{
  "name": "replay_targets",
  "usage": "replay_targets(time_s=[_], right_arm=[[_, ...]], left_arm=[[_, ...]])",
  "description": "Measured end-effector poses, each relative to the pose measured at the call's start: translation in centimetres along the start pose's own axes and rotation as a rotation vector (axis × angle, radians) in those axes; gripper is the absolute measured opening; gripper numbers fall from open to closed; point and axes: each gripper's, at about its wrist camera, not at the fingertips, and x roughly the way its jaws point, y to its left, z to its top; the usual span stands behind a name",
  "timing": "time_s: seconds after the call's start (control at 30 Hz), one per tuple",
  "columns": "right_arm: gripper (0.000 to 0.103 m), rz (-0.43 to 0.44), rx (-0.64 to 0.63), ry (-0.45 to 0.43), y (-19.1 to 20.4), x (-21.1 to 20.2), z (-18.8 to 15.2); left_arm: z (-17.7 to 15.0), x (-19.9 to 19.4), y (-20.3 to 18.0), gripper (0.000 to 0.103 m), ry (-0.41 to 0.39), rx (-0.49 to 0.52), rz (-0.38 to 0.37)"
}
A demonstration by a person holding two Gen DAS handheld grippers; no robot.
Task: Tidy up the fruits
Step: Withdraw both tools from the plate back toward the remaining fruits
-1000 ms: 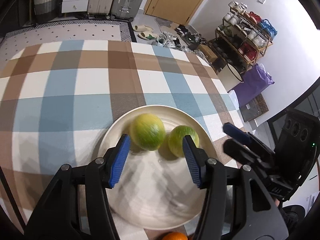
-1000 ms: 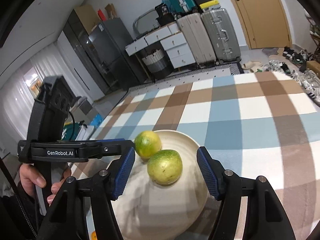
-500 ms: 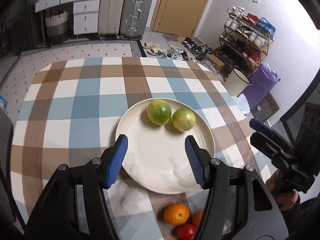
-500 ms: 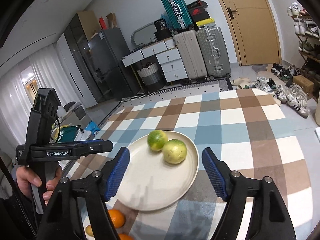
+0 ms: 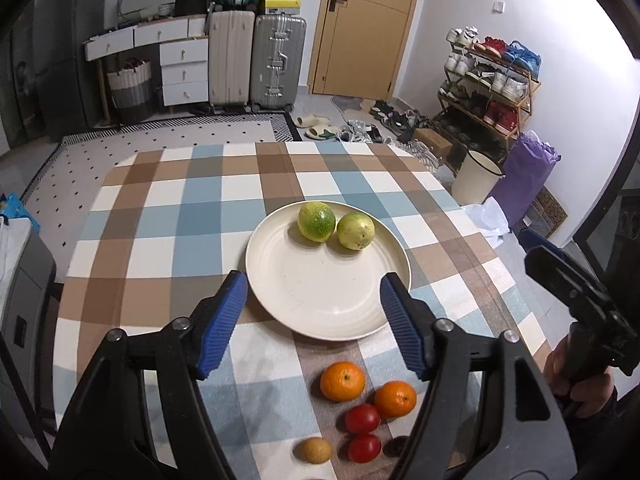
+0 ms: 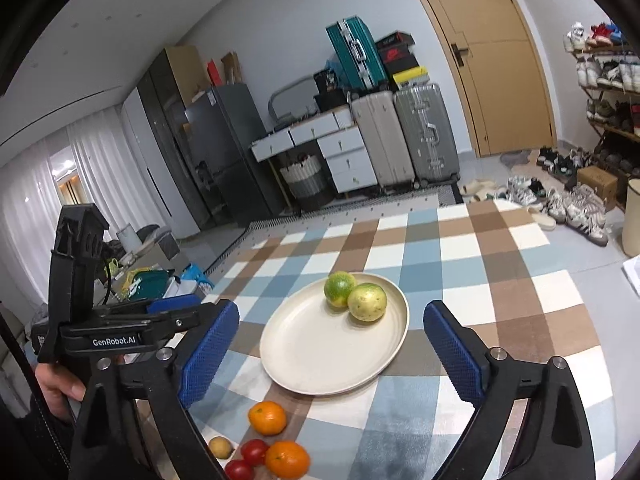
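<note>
Both the left gripper (image 5: pixel 312 306) and right gripper (image 6: pixel 331 340) hang above the counter (image 5: pixel 160 224) with fingers spread wide and empty, two green fruits (image 5: pixel 316 222) touching on the plate (image 5: pixel 320 300), and oranges (image 5: pixel 343 375), tomatoes (image 5: pixel 362 418) and a small brown fruit (image 5: pixel 312 449) beside it.

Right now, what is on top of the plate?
Two green-yellow fruits sit touching at the far side of the plate: a greener one and a yellower one. The rest is bare. Whatever lies under the fruits is hidden.
</note>
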Motion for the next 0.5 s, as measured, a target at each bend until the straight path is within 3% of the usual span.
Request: replay_targets(time_s=[0.17, 0.5], right_arm=[[0.099, 0.011, -0.024, -0.026, 1.5, -2.1, -0.3], [0.102, 0.026, -0.071, -0.029, 3.7, -4.6, -1.8]], left_arm=[[-1.2, -2.6, -0.6, 0.082, -0.044, 0.008, 0.016], [-3.6, -5.9, -1.2, 0.090, -0.089, 0.009, 0.038]])
